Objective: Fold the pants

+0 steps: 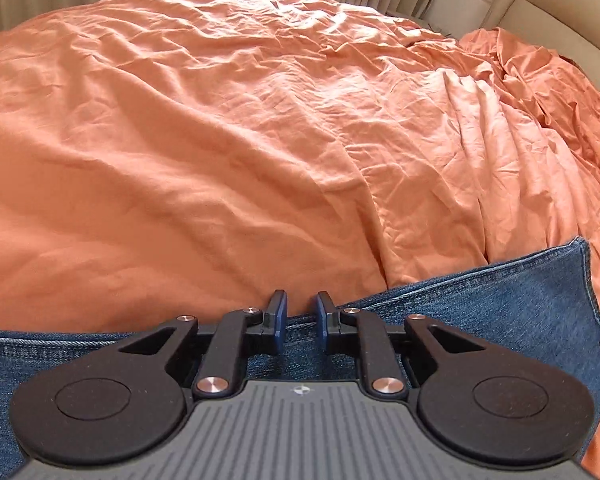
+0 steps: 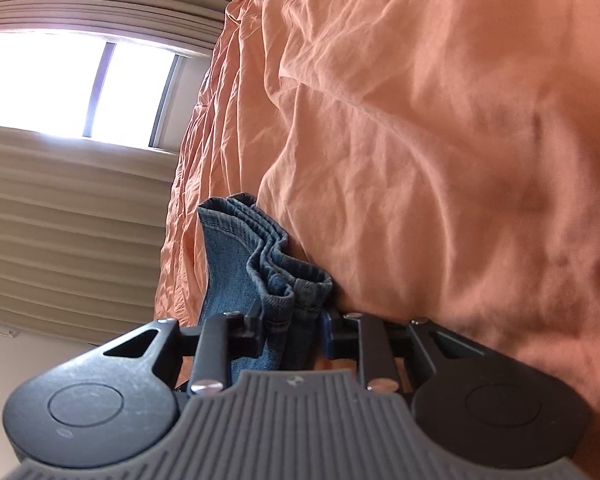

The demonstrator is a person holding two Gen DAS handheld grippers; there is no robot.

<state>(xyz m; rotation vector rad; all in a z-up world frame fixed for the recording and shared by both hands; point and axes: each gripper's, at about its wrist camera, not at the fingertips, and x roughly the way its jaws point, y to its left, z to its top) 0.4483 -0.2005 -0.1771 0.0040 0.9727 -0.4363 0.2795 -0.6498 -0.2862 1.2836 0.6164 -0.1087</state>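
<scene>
The left gripper holds its jaws narrowly apart, with a small gap between the blue pads. The gap sits right over the stitched edge of the jeans, and denim shows through it. The pads look clear of the cloth at their tips; lower down, whether they pinch the seam cannot be told.

The right gripper has its jaws closed on a thick bunch of the same jeans. Several layers of hemmed denim stand up between the two fingers, filling the gap, with the blue pad on the right side pressed against the cloth.

The jeans are mid-blue denim with pale stitching. In the left wrist view they lie flat along the near edge of the bed, a folded corner pointing away to the right of the left gripper. In the right wrist view the stacked hems ripple in wavy folds and rise just beyond the fingertips, against the bed's side.

The bed is covered with a rumpled orange sheet, creased all over. Beyond the bed hang beige curtains, and a bright window shows between them in the right wrist view.
</scene>
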